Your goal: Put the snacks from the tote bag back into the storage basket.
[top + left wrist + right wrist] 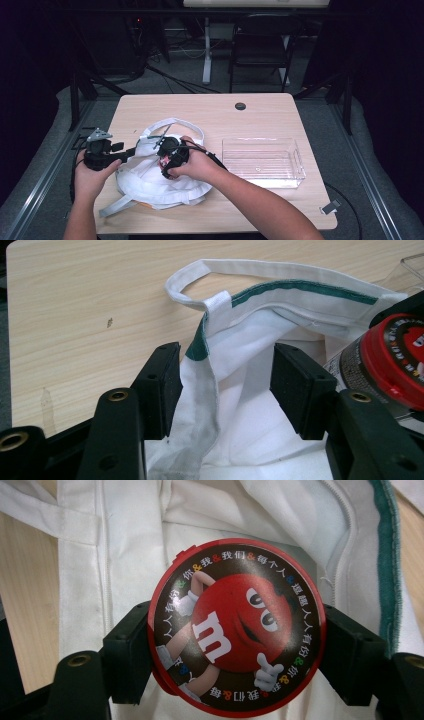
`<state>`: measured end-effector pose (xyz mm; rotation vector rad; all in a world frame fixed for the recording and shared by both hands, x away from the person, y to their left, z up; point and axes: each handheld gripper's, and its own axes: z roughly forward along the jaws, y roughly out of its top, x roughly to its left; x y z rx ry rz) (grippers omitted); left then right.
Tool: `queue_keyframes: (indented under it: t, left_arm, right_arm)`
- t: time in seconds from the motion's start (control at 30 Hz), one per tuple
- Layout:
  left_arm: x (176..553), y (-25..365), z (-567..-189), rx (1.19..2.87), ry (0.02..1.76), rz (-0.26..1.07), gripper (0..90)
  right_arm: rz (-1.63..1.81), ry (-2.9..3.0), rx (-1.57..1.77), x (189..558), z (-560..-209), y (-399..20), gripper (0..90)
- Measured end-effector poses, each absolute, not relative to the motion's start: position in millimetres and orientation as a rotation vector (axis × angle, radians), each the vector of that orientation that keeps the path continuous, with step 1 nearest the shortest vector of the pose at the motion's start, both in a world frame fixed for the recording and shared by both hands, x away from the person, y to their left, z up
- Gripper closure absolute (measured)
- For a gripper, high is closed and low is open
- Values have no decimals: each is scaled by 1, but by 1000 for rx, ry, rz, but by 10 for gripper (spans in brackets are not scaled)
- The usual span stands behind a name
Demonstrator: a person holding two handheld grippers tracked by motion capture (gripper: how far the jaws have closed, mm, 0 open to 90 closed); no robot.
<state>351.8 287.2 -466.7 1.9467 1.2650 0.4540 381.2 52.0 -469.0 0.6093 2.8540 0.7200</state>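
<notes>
- The white cloth bag point(150, 185) lies crumpled on the near left part of the desk point(260, 117), one strap looping away toward the middle.
- The left gripper point(225, 385) has its jaws apart with the bag's green-trimmed rim hanging between them; the cloth lies against the left jaw (whether it touches the right one I cannot tell).
- In the high view the left gripper point(131, 151) points at the bag's left edge.
- The right gripper point(235, 650) is clamped on a round candy tin point(236, 627), one jaw on each side, its red lid with a cartoon figure facing the camera.
- The tin is held right over the bag's white fabric, at the bag's mouth.
- From the left gripper view the candy tin point(385, 360) shows at the right edge, just beside the bag's rim.
- A clear plastic tray point(292, 175) stands on the desk to the right of the bag, apart from it.
</notes>
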Motion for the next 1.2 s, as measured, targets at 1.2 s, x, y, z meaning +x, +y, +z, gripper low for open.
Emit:
queue_keyframes:
  t: [1.2]
  left_arm:
    - [350, 290, -465, 1929, 1269, 460, 457]
  right_arm:
    - [745, 2846, 580, 377, -415, 41, 251]
